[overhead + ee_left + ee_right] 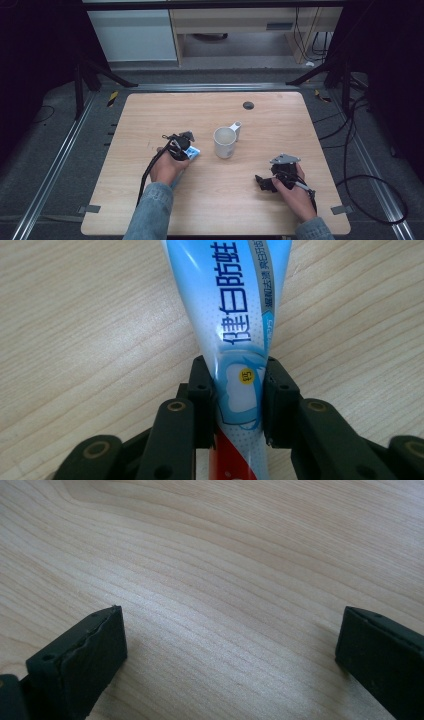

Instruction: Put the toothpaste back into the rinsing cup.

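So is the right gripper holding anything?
No, the right gripper has its jaws wide apart, with just bare table between them.

The toothpaste tube (235,330) is glossy, smooth plastic; the counter (225,565) is pale matt wood grain; beside the tube, the mug (224,142) looks smooth glazed ceramic.

You see a toothpaste tube (240,330) in pale blue and white with dark blue characters, a small yellow dot and a red band, black jaws on the left gripper (239,400), a white mug (224,142), and a light wood-grain table (150,115).
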### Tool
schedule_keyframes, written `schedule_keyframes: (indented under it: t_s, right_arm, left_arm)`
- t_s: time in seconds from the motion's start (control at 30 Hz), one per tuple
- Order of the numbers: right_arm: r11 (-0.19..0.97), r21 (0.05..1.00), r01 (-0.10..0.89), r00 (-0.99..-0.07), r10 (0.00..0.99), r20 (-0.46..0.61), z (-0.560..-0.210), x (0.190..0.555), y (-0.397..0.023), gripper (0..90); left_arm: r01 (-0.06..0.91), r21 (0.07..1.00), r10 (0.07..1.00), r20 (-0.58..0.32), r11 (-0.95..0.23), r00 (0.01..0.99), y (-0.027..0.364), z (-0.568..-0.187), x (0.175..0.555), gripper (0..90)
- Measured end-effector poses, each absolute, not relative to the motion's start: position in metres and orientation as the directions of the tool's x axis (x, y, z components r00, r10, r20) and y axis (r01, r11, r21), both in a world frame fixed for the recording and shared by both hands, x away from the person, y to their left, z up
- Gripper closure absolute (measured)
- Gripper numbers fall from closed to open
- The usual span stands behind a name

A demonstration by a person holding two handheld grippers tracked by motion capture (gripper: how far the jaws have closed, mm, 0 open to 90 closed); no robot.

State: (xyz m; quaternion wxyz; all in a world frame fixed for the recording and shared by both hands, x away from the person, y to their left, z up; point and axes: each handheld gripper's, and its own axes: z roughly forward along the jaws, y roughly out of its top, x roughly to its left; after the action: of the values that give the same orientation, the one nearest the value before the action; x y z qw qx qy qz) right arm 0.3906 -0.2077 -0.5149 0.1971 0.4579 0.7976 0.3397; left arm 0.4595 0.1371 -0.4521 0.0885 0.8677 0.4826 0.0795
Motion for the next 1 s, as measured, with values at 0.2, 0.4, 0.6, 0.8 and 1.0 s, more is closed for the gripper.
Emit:
schedule_keyframes:
  t_s: [0.2,0.4,0.6,0.8,1.0]
  right_arm:
    - [0.355,0.724,0.592,-0.506,0.862,-0.008,-0.515,0.391,-0.208,0.3]
    - [0.354,0.724,0.592,-0.506,0.863,-0.008,-0.515,0.391,-0.208,0.4]
    - [0.351,0.723,0.594,-0.504,0.864,-0.005,-0.515,0.391,-0.208,0.3]
    - [0.346,0.722,0.598,-0.501,0.865,0.0,-0.515,0.391,-0.207,0.3]
    - [0.347,0.722,0.598,-0.502,0.865,0.0,-0.515,0.391,-0.207,0.3]
  left_arm:
    - [0.807,0.324,0.856,0.019,-0.493,0.516,0.144,-0.437,0.452,71.5]
    - [0.793,0.39,0.862,0.0,-0.468,0.508,0.15,-0.425,0.45,71.7]
    - [0.765,0.466,0.867,0.011,-0.446,0.498,0.148,-0.404,0.451,71.9]
    - [0.725,0.544,0.872,0.026,-0.422,0.489,0.14,-0.382,0.451,72.0]
    - [0.7,0.594,0.872,0.003,-0.396,0.49,0.132,-0.376,0.456,72.0]
